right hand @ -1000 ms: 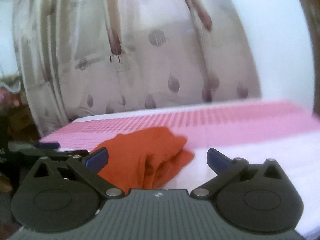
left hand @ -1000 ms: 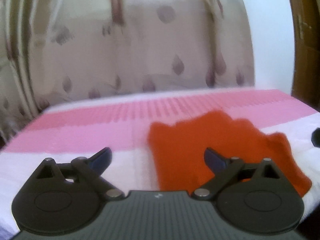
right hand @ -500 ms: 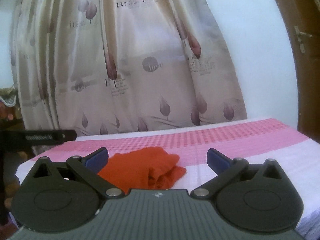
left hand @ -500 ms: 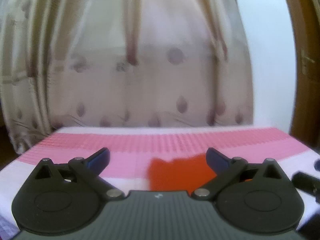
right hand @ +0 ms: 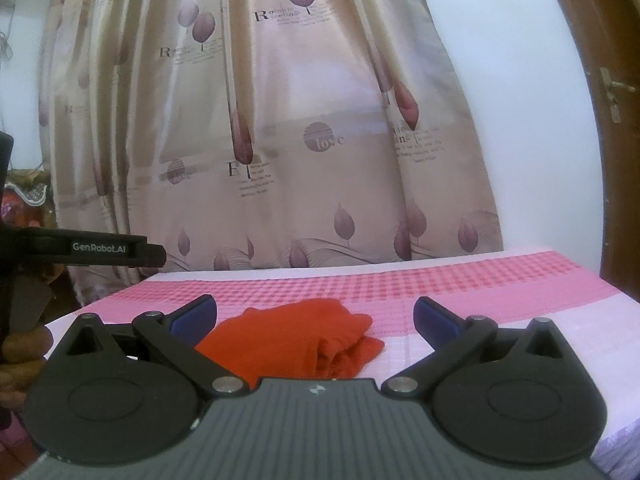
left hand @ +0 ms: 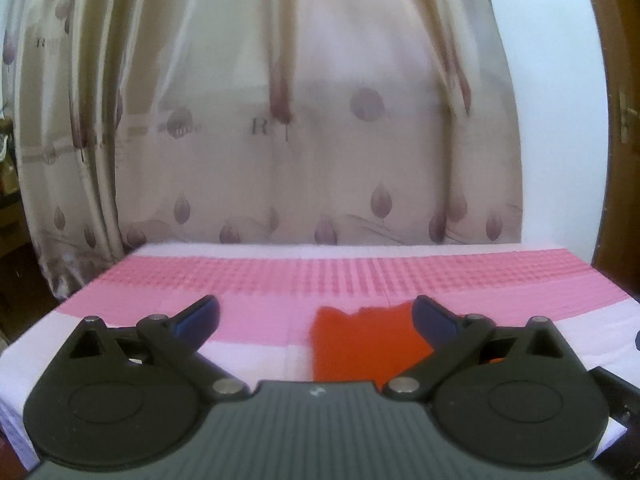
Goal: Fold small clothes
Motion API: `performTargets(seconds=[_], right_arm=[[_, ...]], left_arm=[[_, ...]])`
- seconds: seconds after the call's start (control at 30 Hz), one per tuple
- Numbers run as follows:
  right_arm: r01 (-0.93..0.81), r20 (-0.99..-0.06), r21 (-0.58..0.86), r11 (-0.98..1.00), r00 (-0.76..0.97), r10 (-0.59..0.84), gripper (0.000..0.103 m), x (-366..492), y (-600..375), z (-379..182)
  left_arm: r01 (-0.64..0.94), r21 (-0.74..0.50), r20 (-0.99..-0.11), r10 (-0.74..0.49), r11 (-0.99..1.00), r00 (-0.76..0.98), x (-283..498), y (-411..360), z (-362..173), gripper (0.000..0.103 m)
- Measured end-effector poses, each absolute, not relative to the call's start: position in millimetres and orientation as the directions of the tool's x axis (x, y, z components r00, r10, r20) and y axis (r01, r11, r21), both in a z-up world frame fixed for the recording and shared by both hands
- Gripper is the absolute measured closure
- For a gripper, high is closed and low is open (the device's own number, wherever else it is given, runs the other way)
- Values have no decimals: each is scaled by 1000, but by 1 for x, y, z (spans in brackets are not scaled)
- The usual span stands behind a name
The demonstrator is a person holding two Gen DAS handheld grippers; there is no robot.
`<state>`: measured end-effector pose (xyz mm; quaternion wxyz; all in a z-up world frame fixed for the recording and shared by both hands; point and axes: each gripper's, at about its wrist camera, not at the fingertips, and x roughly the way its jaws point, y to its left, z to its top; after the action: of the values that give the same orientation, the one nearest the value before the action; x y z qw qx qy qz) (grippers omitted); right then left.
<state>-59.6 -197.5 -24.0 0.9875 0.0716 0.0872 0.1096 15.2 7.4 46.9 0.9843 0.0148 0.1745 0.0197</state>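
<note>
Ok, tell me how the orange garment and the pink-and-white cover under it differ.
The orange garment is one plain colour; the cover has pink checked bands on white. The garment is bunched, with folds showing at its right side in the right wrist view; the cover lies flat and smooth. The garment takes up a small patch; the cover spans the whole surface. Both are fabric, and neither open gripper, left or right, touches them.

"GenRobot.AI" on left tool (right hand: 100,249); "love", large "R", "E" printed on curtain (right hand: 280,128).

The right tongs (right hand: 315,314) gape empty above the folded orange garment (right hand: 304,336) on the pink-and-white cloth (right hand: 500,292).
</note>
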Motion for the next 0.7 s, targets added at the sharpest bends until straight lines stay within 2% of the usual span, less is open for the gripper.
performTargets(seconds=[0.43,0.7], right_arm=[[-221,-212,144,965,945,248,0,-54,-187,-31],[-202,-224,137,970,947,229,0,-53,-183,-34]], left_arm=[[-10,-28,-384,-2,1000,923,19,19,27,0],[-36,-27,-397,22,999,917,29,26,15,0]])
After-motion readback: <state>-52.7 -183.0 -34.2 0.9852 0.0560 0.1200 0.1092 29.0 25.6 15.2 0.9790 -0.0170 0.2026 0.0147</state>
